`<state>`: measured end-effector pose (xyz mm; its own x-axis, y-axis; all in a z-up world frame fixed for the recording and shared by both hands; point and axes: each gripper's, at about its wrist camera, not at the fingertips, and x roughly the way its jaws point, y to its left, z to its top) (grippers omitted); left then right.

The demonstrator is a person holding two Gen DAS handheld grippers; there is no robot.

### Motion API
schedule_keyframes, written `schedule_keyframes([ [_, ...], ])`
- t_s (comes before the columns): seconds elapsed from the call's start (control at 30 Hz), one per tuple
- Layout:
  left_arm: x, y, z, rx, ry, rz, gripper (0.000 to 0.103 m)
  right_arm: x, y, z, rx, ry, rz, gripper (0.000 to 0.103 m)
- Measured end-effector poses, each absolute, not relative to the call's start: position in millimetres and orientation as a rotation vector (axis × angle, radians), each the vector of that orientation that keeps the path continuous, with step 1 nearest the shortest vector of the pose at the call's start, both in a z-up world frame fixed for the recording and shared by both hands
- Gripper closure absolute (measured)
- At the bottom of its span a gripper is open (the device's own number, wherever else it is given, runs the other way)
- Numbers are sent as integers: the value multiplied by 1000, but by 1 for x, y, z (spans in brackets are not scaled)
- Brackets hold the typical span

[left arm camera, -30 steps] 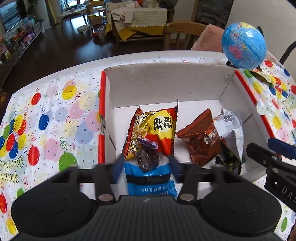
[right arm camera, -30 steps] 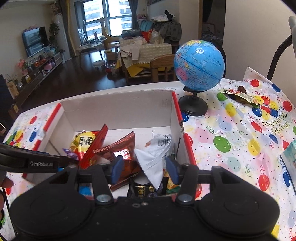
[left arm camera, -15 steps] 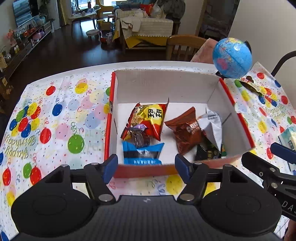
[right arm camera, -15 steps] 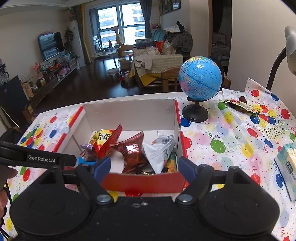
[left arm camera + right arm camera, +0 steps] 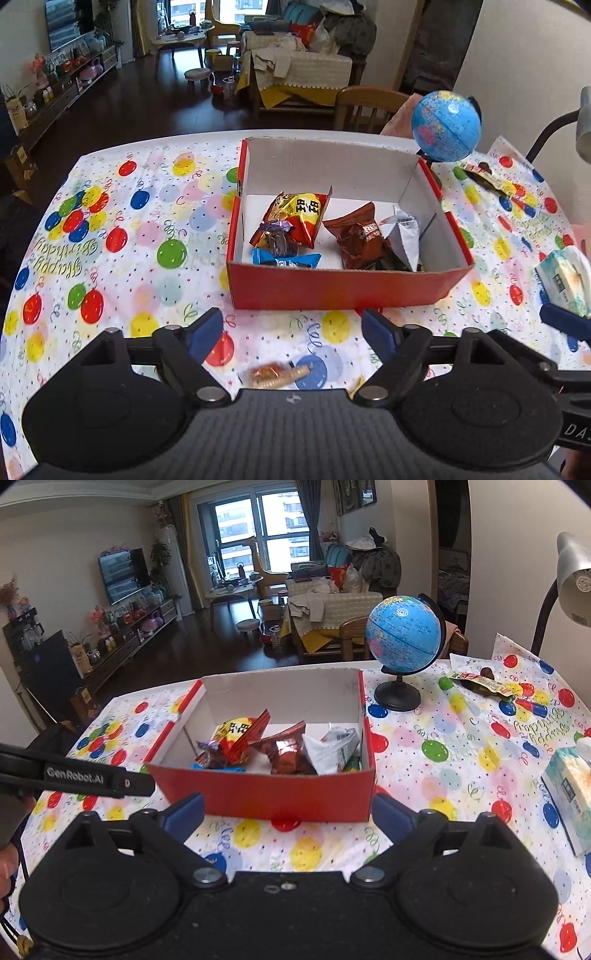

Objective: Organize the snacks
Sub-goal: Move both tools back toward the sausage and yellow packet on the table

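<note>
The left gripper (image 5: 291,334) and the right gripper (image 5: 289,814) are both pointing down and forward. Their jaws have just been opening wide, with nothing between them.

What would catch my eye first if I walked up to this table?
Probably the red cardboard box at the middle of the balloon-print tablecloth, holding shiny snack packets. Behind its right corner stands a small blue globe. Both grippers hover open before the box.
</note>
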<state>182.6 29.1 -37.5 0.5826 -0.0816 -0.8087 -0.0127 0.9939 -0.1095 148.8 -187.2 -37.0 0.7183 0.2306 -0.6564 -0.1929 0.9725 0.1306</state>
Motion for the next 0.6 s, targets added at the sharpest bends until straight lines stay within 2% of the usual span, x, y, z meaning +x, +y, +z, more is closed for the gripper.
schedule_keyframes([
  [0.13,165,32,-34,-130,939,-42,18,131,-191,-36,57,719,241,4],
  [0.2,157,33,-35,-135,935,-37,11,121,-191,-37,50,706,244,3],
  [0.27,150,35,-38,-139,929,-37,9,112,-190,-38,40,690,245,4],
  [0.6,142,49,-63,-137,980,-10,9,95,-184,-63,72,750,187,7],
])
